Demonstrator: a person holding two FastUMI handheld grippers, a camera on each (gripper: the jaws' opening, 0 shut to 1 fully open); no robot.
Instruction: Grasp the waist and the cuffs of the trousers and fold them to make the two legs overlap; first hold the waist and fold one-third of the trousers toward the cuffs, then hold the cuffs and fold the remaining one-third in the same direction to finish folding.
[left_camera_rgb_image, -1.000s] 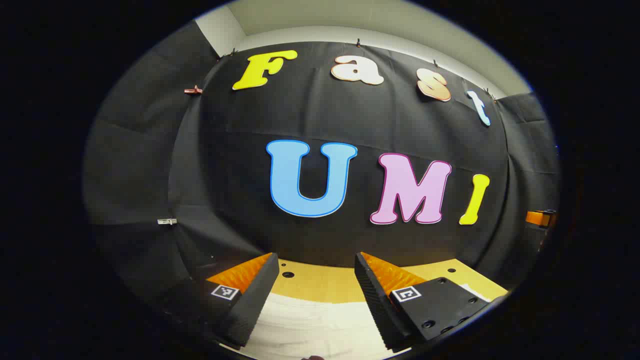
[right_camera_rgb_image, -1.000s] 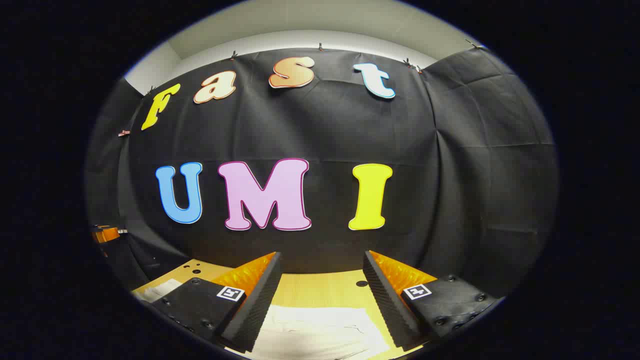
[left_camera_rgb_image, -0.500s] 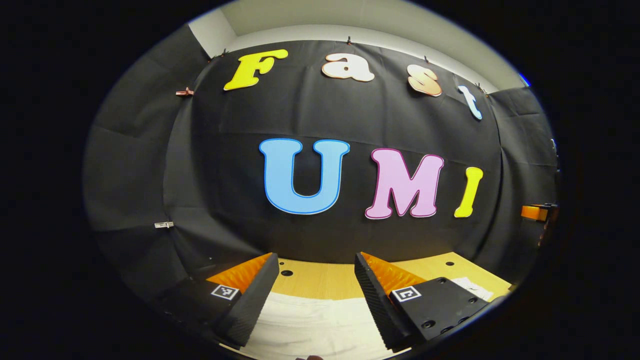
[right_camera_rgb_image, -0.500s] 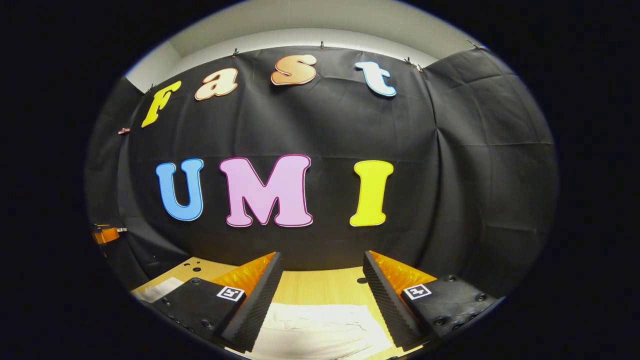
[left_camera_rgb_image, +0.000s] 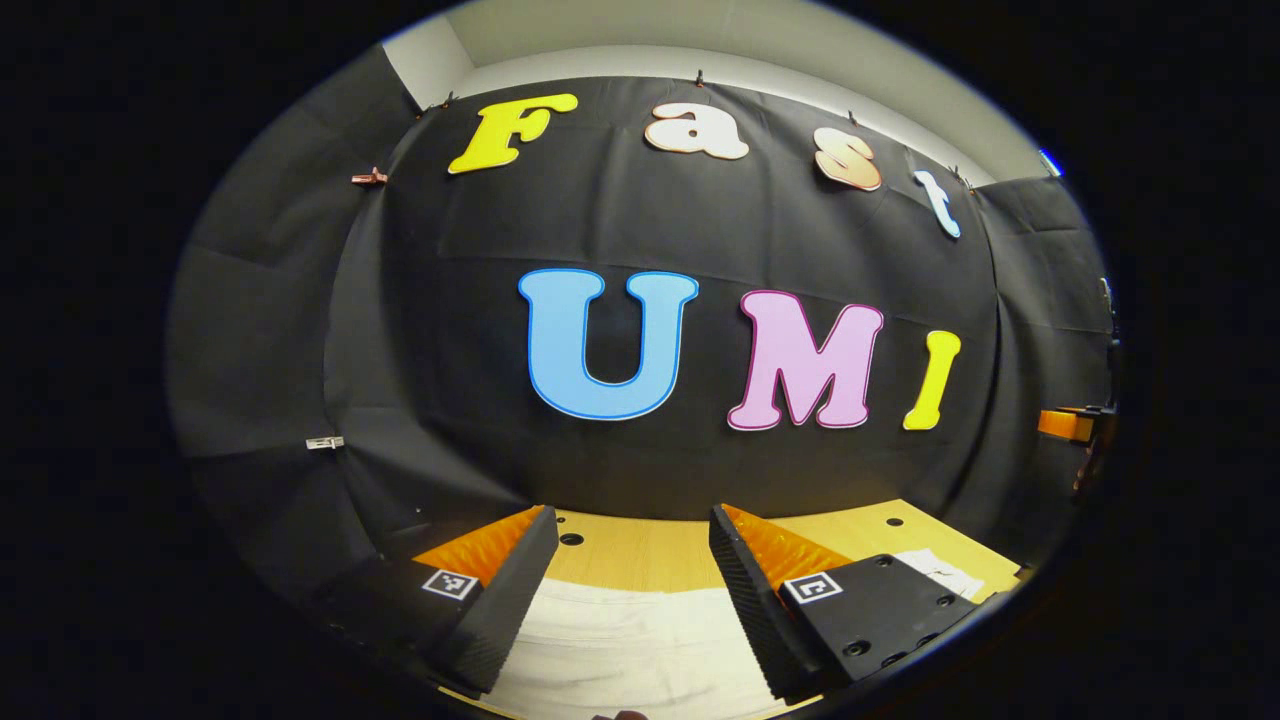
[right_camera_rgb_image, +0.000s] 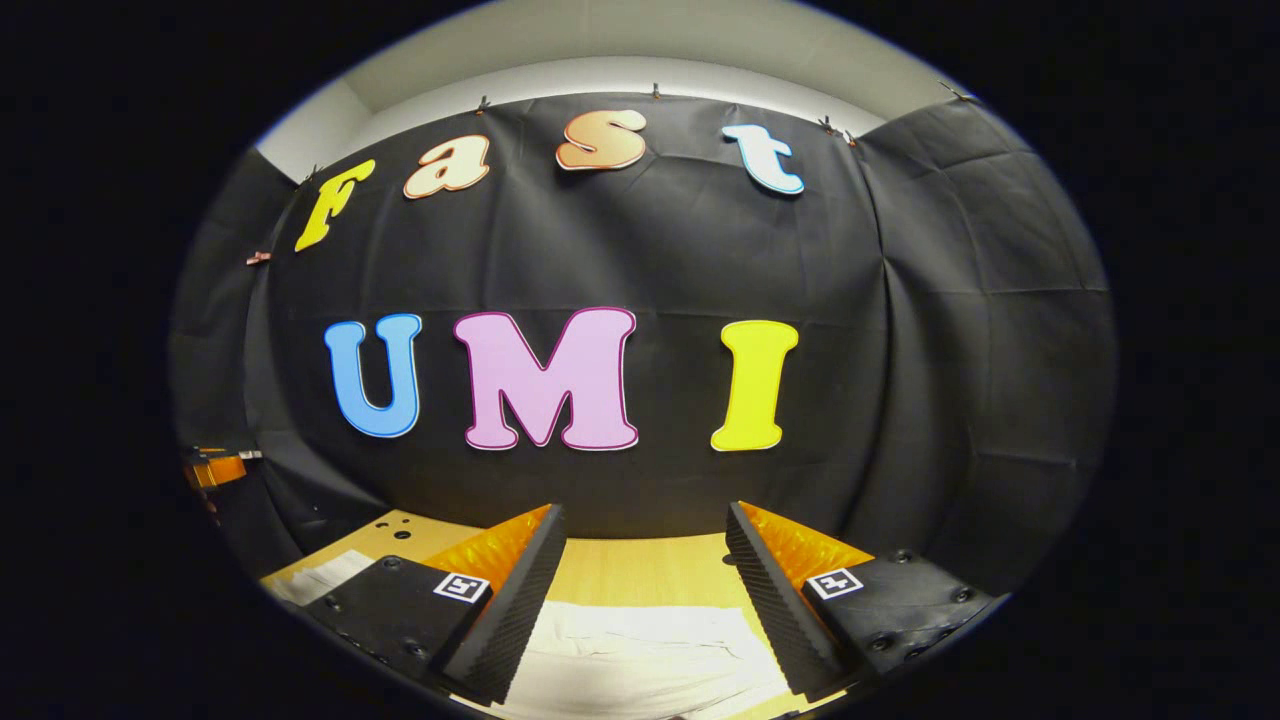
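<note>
Left gripper view: left tool, fingers wide apart, nothing held; white trousers flat on wooden surface beneath the gap. Right gripper view: right tool, fingers wide apart, nothing held; trousers below on surface.

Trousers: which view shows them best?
The left gripper view: the white trousers fill the gap between the open left claw fingers, far edge visible. The right gripper view shows a narrower, wrinkled part beneath the open right claw.
</note>
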